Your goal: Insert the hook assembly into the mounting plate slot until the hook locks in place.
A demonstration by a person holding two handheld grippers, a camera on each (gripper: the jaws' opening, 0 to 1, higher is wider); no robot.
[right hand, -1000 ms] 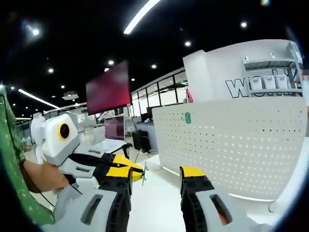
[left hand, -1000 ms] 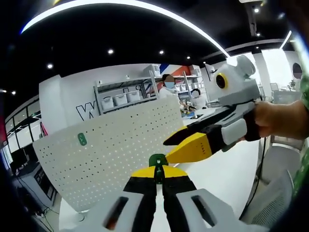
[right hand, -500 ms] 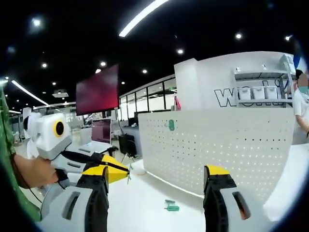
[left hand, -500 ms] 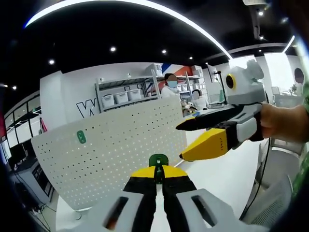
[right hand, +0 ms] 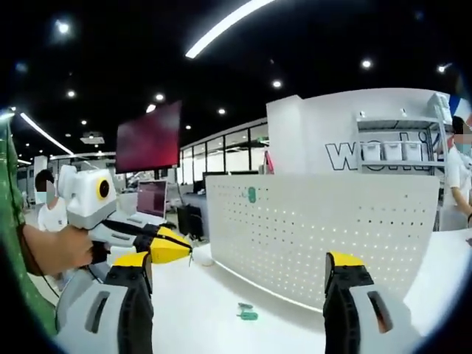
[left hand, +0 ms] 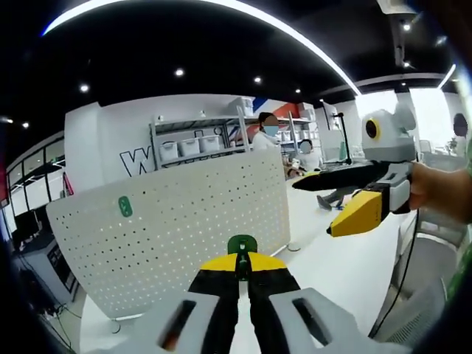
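A white perforated mounting plate (left hand: 169, 228) stands upright on the white table, with one green hook (left hand: 125, 206) seated near its upper left. My left gripper (left hand: 241, 258) is shut on a green hook assembly (left hand: 241, 245), held in front of the plate's lower middle and apart from it. My right gripper (left hand: 314, 209) reaches in from the right with its jaws open and empty. In the right gripper view its own jaws (right hand: 240, 265) stand wide apart, facing the plate (right hand: 317, 236) and its seated hook (right hand: 251, 195). The left gripper (right hand: 188, 249) comes in from the left there. A small green piece (right hand: 245, 313) lies on the table below the plate.
Behind the plate are shelves with white bins (left hand: 195, 147) and people (left hand: 267, 133) at desks. A red screen (right hand: 147, 139) hangs at the back left, with monitors beneath it. A grey chair (left hand: 424, 295) stands at the right. The table (right hand: 206, 302) has free room in front of the plate.
My right gripper has drawn away from the left gripper to the right and its jaws have opened wider. The left gripper stays shut on the green hook assembly.
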